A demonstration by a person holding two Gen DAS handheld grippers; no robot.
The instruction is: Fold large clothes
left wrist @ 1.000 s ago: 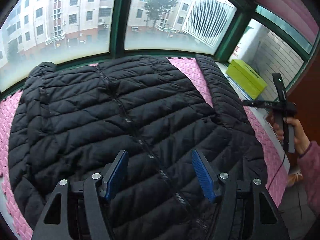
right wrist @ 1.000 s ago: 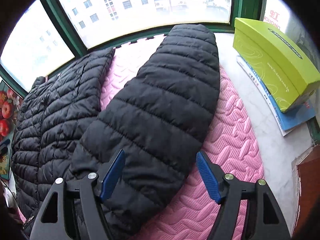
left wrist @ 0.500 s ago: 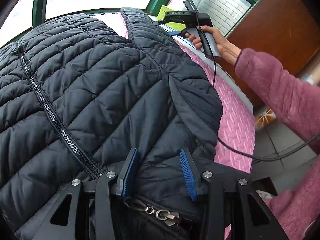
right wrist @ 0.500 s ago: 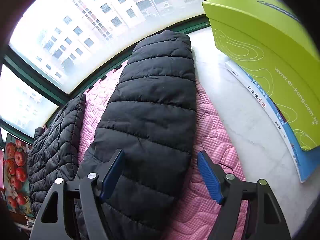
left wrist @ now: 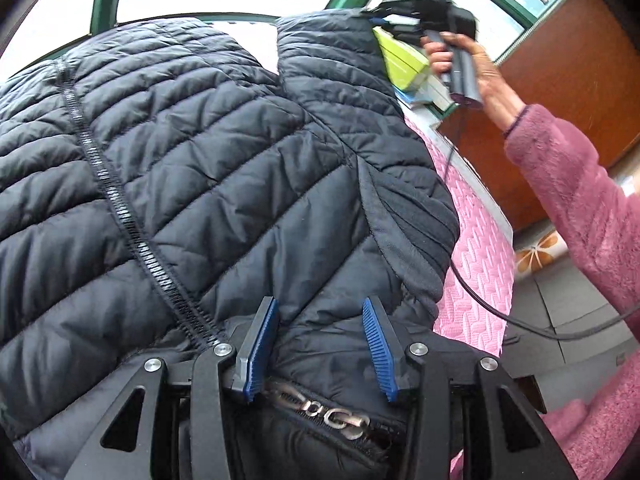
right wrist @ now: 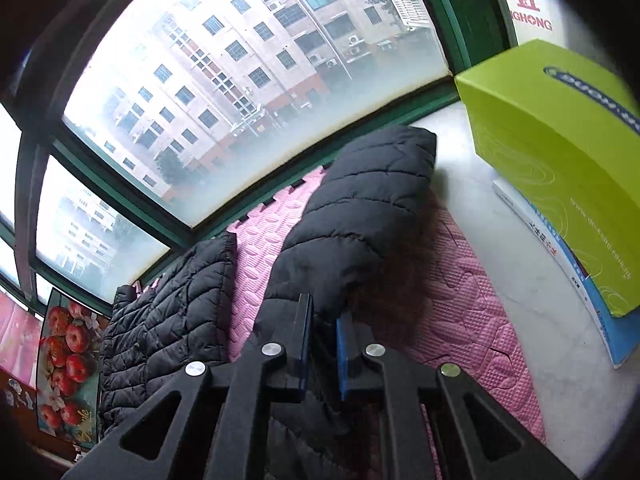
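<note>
A black quilted puffer jacket lies spread on a pink foam mat, zipper running down its front. My left gripper is open, its blue pads either side of the jacket's hem near the zipper pull. In the right wrist view the jacket's sleeve stretches toward the window. My right gripper is shut on the sleeve, fabric pinched between its pads. The right gripper also shows in the left wrist view, held by a hand at the sleeve's far end.
A lime-green box sits on a blue-and-white book on the white sill at right. Green-framed windows stand behind the mat. An apple picture is at far left. A black cable hangs over the mat's right edge.
My right gripper has closed on the sleeve after being open above it. My left gripper has stayed at the hem near the zipper pull, its jaws a little narrower than a second ago.
</note>
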